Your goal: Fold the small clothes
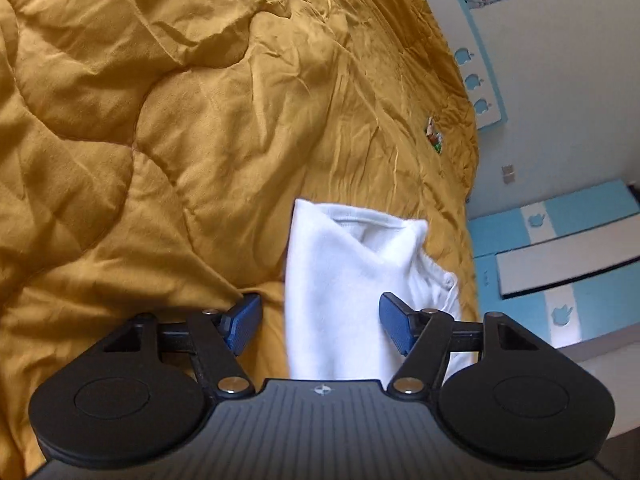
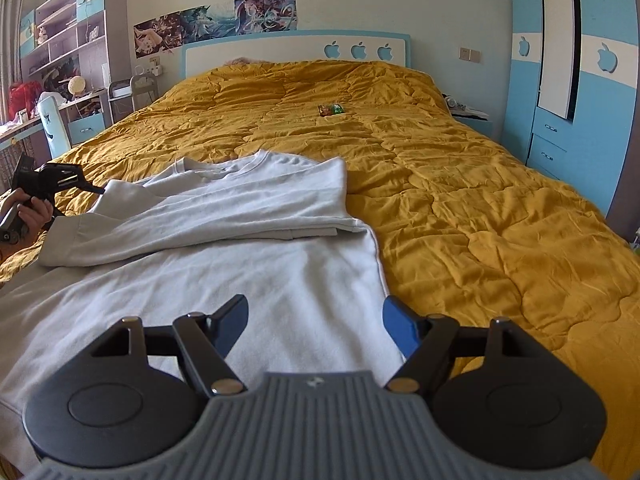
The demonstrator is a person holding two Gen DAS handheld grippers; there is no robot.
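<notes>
Sweatshirt (image 2: 224,248) first since that's what I'm folding: one white one, lying on the near left part of the bed with a sleeve folded across its chest and the collar pointing toward the headboard.

Going big to small from there. The bed is covered by a mustard-yellow quilted comforter (image 2: 460,208), pretty wrinkly. Behind it is a white headboard (image 2: 256,50) with blue trim and three apple cutouts. On the right stands a blue and white wardrobe (image 2: 576,80), on the left a desk with shelves (image 2: 60,40), and a strip of anime posters (image 2: 216,20) runs along the wall. One small colourful packet (image 2: 331,109) sits on the comforter up near the headboard, well apart from the sweatshirt.

Right tool (image 2: 316,330) hangs low over the sweatshirt's hem near its right edge, fingers spread wide, nothing between them. Left tool (image 1: 320,324) is tipped sideways, looking across the bed with the sweatshirt in front of it, also spread wide and holding nothing. From the right wrist camera I can see it out at the far left, gripped in my left hand (image 2: 30,210), just beside the sweatshirt's shoulder.
</notes>
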